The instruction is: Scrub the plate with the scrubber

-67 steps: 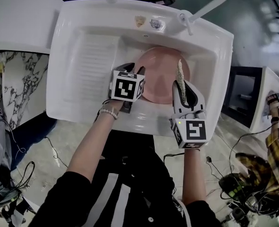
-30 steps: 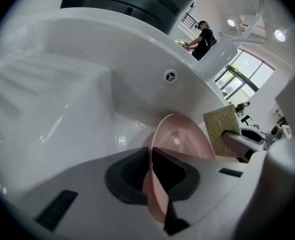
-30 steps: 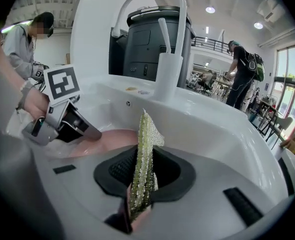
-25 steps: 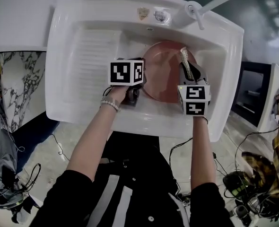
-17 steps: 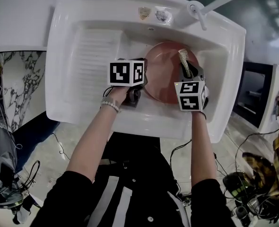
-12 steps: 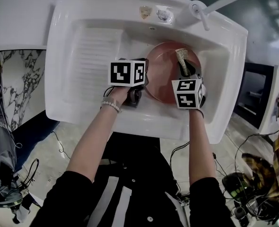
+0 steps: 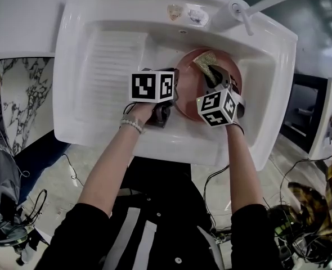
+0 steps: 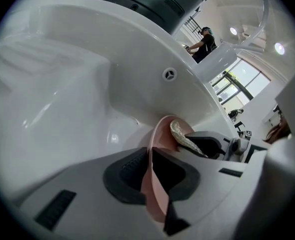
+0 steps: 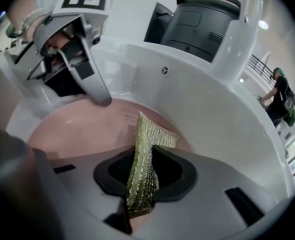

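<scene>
Scrubber between fingers, perhaps touching plate.

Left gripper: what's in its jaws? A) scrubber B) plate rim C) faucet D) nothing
B: the left gripper view shows the left gripper shut on the rim of the pink plate. The scrubber is pinched in the right gripper.
</scene>
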Tool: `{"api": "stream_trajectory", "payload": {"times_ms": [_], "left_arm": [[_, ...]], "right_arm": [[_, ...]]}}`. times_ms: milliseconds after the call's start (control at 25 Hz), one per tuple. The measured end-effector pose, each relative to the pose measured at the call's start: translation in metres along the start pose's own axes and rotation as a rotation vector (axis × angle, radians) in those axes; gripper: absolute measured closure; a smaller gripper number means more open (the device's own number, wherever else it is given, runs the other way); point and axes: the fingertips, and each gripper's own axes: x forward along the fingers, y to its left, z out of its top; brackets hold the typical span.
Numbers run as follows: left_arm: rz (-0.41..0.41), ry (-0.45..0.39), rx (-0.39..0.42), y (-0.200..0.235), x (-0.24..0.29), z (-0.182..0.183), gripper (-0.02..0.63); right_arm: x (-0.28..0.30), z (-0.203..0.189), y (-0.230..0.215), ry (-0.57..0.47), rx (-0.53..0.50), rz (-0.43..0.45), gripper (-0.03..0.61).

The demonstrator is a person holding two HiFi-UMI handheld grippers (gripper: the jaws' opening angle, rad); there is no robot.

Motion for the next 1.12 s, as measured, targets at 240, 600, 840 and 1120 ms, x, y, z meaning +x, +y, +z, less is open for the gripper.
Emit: {"api": "stream_trajectory", "payload": {"times_ms": [240, 600, 840, 1120], "left_arm": [[-0.059, -0.009, -0.053, -0.008, -0.001, 0.004, 0.551], [-0.060, 0.024, -0.071, -0.008, 0.007, -0.007, 0.526], [-0.067, 0.041, -0.078, -0.005, 0.009, -0.012, 0.525], [-0.131, 0.030, -0.084, -0.012, 0.009, -0.009, 0.472]], "right_arm": [[-0.002, 0.011, 0.018, -0.047, -0.274, 0.061, 0.500], [-0.001, 0.006, 0.038, -0.073, -0.342, 0.133, 0.500], [-0.001, 0.004, 0.042, -0.082, -0.370, 0.133, 0.500], [-0.004, -0.008, 0.024, -0.020, -0.325, 0.063, 0.500]]}}
